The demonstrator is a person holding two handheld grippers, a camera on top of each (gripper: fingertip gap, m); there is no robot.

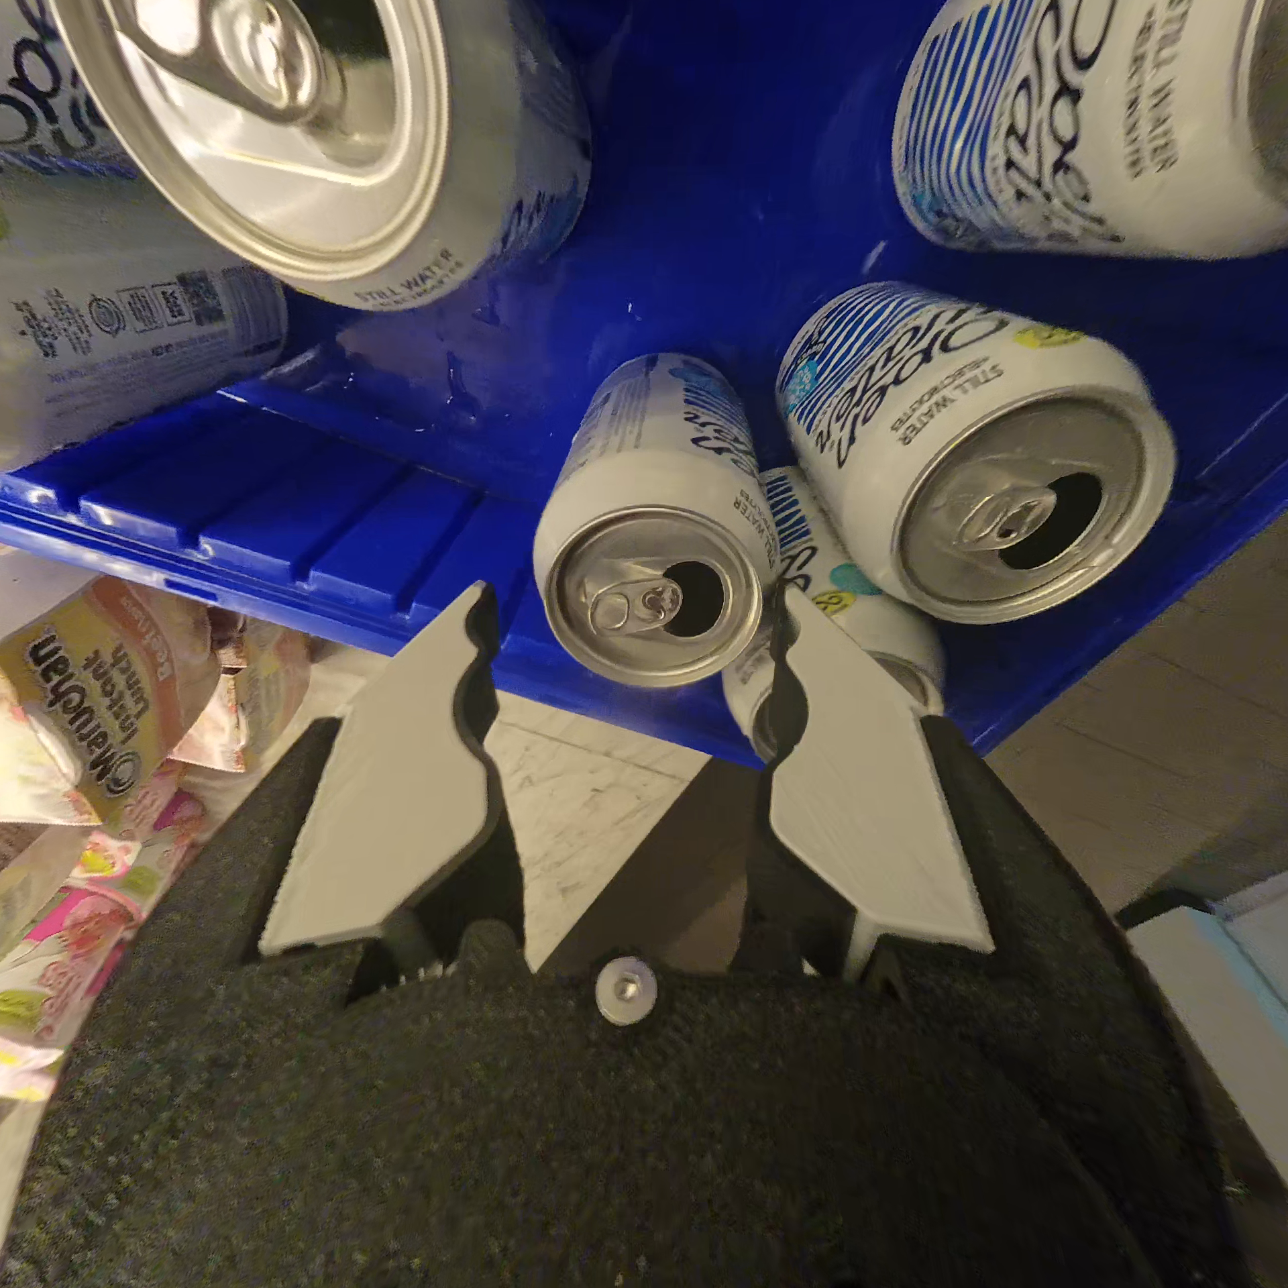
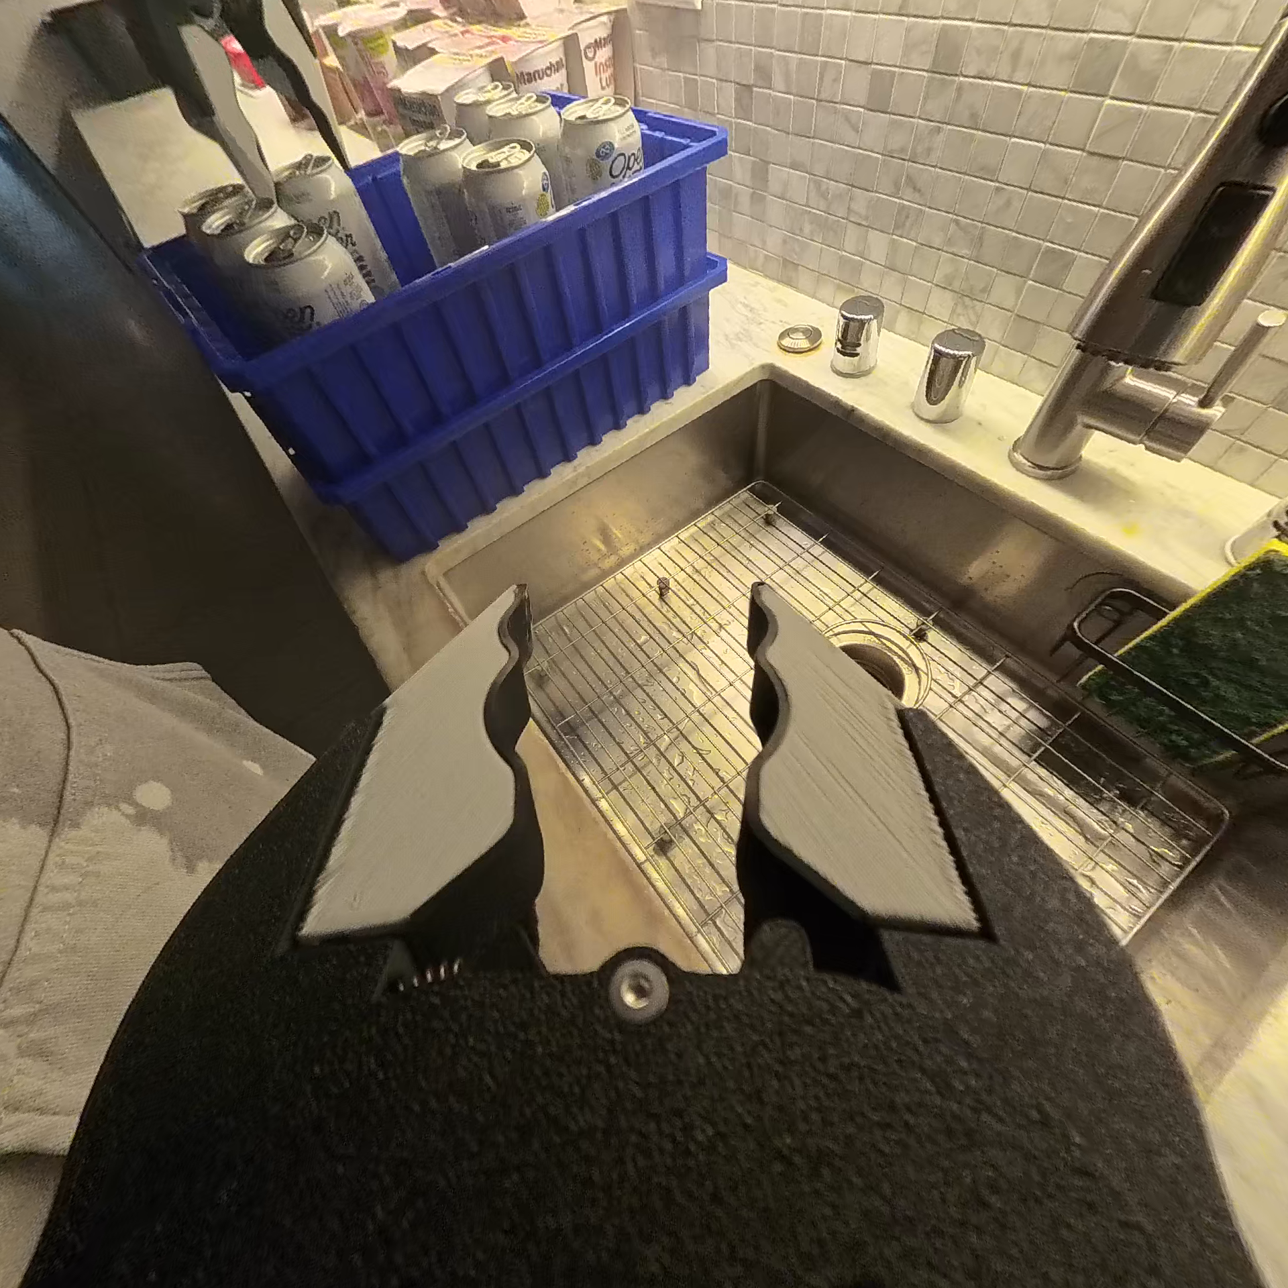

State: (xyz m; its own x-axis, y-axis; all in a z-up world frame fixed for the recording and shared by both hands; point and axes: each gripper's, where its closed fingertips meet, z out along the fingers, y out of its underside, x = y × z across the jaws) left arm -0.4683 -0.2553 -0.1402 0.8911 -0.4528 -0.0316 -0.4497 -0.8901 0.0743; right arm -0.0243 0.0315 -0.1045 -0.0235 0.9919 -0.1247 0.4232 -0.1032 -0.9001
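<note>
Hovering over the blue crate (image 1: 348,530), my left gripper (image 1: 631,620) gapes wide and holds nothing, nearest 1 opened white can (image 1: 655,557) among 3 clustered at the crate's corner. Beside the crate, my right gripper (image 2: 638,599) hangs open and unladen above the steel sink (image 2: 941,502).

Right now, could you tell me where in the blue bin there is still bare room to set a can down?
The upper blue bin has a bare strip of floor through its middle, between the tilted can at one end and the can cluster nearest the open left gripper. Both ends are crowded. The open right gripper hangs over the sink, holding only a wire grid.
</note>
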